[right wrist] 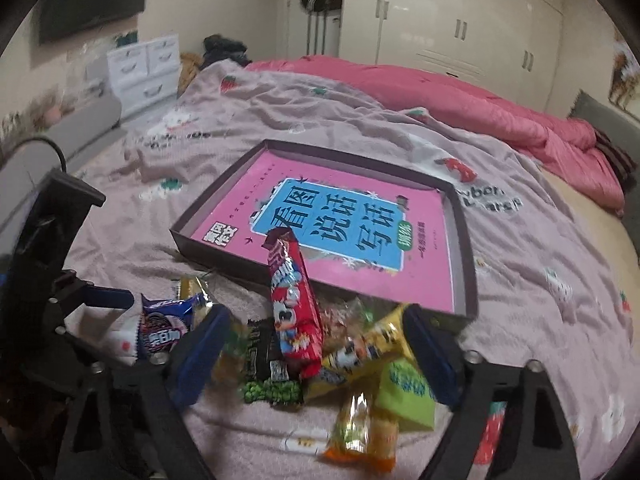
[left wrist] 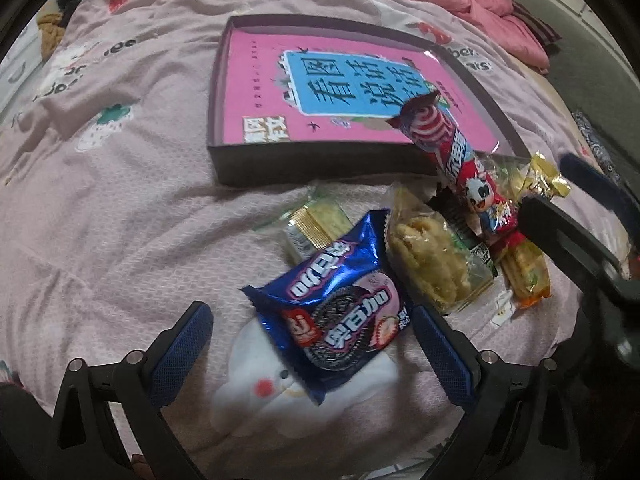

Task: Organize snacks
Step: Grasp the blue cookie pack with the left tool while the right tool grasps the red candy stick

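A shallow dark tray (left wrist: 320,168) with a pink book (left wrist: 260,92) inside lies on the bed; it also shows in the right wrist view (right wrist: 466,256). A pile of snacks lies in front of it. A blue Oreo packet (left wrist: 336,316) lies between my open left gripper's (left wrist: 312,336) blue pads. A long red candy packet (right wrist: 294,300) leans on the tray's near rim, also seen in the left wrist view (left wrist: 460,164). My right gripper (right wrist: 316,336) is open around the red packet, a black pea packet (right wrist: 268,376) and yellow packets (right wrist: 368,348). A clear packet of fried snacks (left wrist: 424,260) lies beside the Oreo packet.
The pink printed blanket (left wrist: 120,200) covers the bed. A pink quilt (right wrist: 500,108) is bunched at the far side. White wardrobes (right wrist: 460,20) and a small drawer unit (right wrist: 144,68) stand behind the bed. An orange-yellow packet (right wrist: 364,428) and a green packet (right wrist: 408,392) lie nearest the right gripper.
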`<act>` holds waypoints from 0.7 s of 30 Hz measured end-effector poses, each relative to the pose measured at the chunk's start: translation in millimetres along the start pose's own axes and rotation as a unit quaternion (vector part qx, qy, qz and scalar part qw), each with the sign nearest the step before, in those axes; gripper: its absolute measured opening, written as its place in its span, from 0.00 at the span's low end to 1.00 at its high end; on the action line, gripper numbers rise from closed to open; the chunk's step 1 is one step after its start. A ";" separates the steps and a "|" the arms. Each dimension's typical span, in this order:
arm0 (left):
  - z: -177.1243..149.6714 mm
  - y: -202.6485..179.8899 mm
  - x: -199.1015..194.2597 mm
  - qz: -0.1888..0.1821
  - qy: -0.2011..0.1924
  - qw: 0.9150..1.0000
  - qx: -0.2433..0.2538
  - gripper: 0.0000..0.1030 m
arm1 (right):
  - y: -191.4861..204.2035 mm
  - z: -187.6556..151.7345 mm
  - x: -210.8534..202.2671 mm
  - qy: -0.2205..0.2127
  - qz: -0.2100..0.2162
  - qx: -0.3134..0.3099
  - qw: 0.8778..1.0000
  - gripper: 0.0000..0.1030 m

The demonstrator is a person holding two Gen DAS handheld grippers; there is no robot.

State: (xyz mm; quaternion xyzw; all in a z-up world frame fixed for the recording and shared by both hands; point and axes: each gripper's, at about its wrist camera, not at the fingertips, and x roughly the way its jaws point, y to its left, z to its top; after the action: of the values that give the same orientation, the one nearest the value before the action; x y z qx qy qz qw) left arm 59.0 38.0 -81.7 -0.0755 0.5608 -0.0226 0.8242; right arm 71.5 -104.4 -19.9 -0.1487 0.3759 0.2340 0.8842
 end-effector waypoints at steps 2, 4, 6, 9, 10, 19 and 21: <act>-1.8 -5.1 3.9 0.000 0.003 1.000 0.005 0.94 | 3.6 2.7 8.9 0.005 -0.002 -0.013 1.000 0.77; -1.5 -8.7 5.7 0.000 0.002 1.000 0.008 0.94 | 6.3 3.9 16.6 0.008 -0.003 -0.023 1.000 0.72; -1.5 -8.3 4.0 -0.002 -0.002 1.000 0.006 0.92 | 8.8 3.5 23.3 0.014 -0.002 -0.032 0.999 0.69; -0.7 -2.8 2.0 -0.016 -0.005 1.000 -0.004 0.84 | 11.4 2.3 33.7 0.022 -0.005 -0.050 0.999 0.59; -0.1 -1.8 2.3 -0.019 -0.005 1.000 -0.007 0.84 | 11.7 1.7 37.1 0.024 -0.010 -0.054 0.998 0.58; 1.4 -5.8 2.9 -0.028 -0.006 0.999 -0.013 0.67 | 13.8 -0.5 46.1 0.021 -0.005 -0.074 0.997 0.23; 1.6 -3.6 2.6 -0.035 -0.007 0.999 -0.021 0.63 | 10.0 0.3 45.0 0.017 0.002 -0.064 0.998 0.23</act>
State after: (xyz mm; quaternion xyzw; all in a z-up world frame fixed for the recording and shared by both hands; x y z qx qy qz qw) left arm 61.6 34.3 -83.0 -0.1127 0.5527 -0.0392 0.8248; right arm 93.7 -82.2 -53.7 -0.2077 0.3753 0.2567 0.8661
